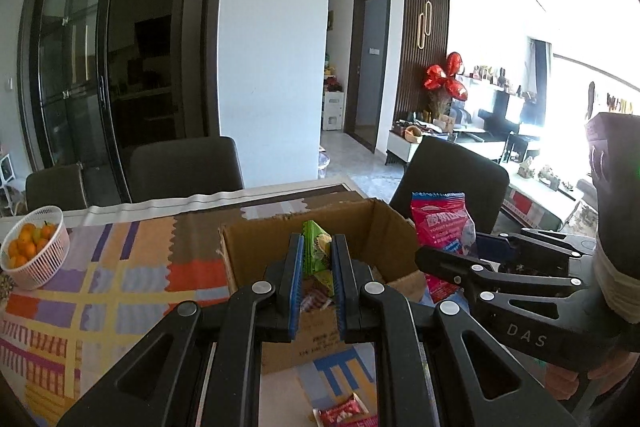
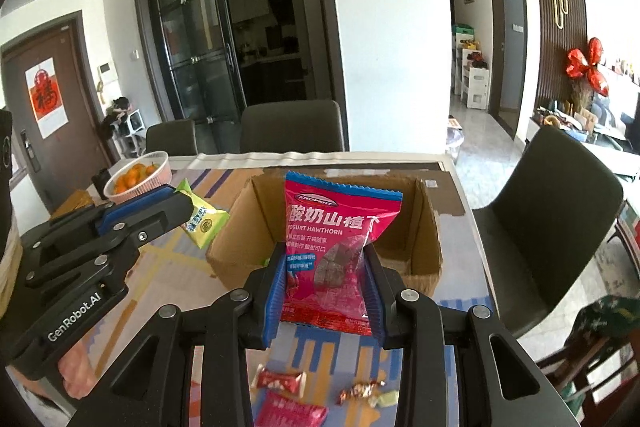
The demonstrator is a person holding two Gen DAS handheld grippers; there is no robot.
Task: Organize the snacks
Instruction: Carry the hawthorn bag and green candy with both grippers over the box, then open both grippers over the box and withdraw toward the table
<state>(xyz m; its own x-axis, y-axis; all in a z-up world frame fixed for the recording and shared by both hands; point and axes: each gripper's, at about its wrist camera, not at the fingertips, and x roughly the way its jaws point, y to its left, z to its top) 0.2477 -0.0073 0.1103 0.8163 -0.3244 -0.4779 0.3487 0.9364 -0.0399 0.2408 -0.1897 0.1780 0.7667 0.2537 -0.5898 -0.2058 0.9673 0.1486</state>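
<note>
An open cardboard box (image 1: 376,227) (image 2: 424,227) stands on the table. My left gripper (image 1: 316,267) is shut on a small green snack packet (image 1: 316,251) and holds it above the box's near wall; the packet also shows in the right wrist view (image 2: 202,223). My right gripper (image 2: 326,279) is shut on a pink yogurt hawthorn bag (image 2: 336,247), upright over the box's near edge; the bag shows in the left wrist view (image 1: 440,223). Loose wrapped candies (image 2: 280,381) and a pink packet (image 2: 288,411) lie on the table in front of the box.
A white basket of small oranges (image 1: 34,251) (image 2: 138,179) sits at the table's far left. The table has a colourful patterned cloth (image 1: 120,283). Dark chairs (image 1: 184,167) (image 2: 548,227) stand behind and to the right of the table.
</note>
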